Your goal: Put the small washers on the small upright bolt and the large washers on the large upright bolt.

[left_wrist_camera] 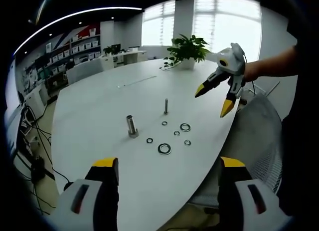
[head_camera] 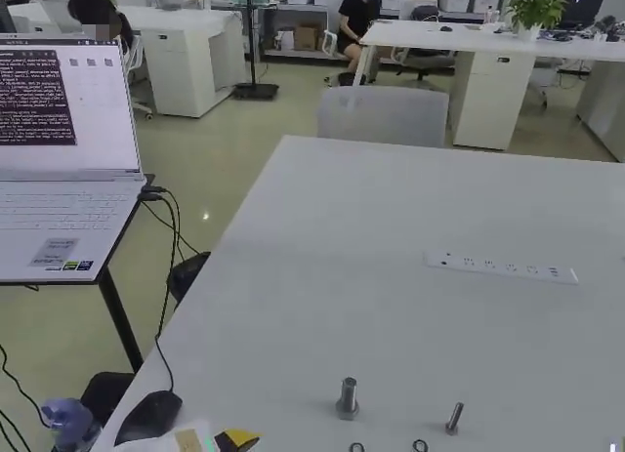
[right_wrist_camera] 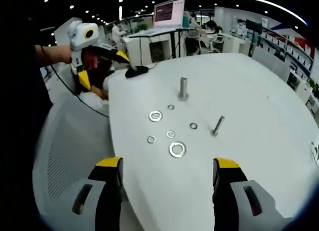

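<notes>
White tabletop (head_camera: 391, 276) carries everything we need. We judge the step in hand to be the first pick, since no washer sits on either bolt. Both grippers hover off the near edge. The left gripper (left_wrist_camera: 168, 163) has its jaws spread wide with nothing between them, and the right gripper (right_wrist_camera: 168, 163) is likewise spread and empty.

The large upright bolt (head_camera: 348, 398) stands to the left, and the small upright bolt (head_camera: 454, 418) stands to its right, well apart from it. Six washers lie flat and loose on the near side of the bolts. There are two large washers (right_wrist_camera: 177, 149), one nearest us and the other closer to the large bolt, with four small washers (right_wrist_camera: 171, 134) scattered around them.

We think it best to start with the near large washer, which has free table around it. A thin ring on a smooth top will probably slide rather than lift. So we come in low, narrow the jaws first, and catch the rim squarely across its width. Then we carry it level and centre its hole over the large bolt's tip before letting go. We also keep our sweep clear of the slender small bolt, which looks easy to knock over.
</notes>
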A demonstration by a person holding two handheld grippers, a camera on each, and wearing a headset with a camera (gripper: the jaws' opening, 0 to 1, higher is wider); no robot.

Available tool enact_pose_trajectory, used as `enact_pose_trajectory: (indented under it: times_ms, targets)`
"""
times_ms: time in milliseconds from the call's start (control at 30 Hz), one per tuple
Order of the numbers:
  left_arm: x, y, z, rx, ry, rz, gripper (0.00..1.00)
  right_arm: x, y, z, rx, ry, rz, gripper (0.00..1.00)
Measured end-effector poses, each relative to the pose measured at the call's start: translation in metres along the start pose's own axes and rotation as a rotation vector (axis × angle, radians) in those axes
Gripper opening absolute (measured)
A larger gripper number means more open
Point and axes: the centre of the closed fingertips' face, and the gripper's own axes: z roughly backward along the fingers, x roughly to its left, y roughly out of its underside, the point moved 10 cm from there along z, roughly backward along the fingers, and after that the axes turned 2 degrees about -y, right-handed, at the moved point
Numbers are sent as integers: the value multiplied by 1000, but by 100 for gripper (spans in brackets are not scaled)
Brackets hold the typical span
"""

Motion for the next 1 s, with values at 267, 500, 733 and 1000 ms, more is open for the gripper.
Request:
enact_pose_trajectory:
  times_ms: [267,500,733,1000]
  targets:
    - [3,1,1,3,15,-3,80,-7,-6,-15,77,-10,72,67]
    - [6,3,0,19,29,-24,79,-12,-11,-28,133,-32,118,62]
    - [9,3,-2,22,44,-25,78,-20,-13,-40,172,-45,146,57]
    - [13,-2,-2,12,47,-42,79,-24,-13,-50,220,-63,202,54]
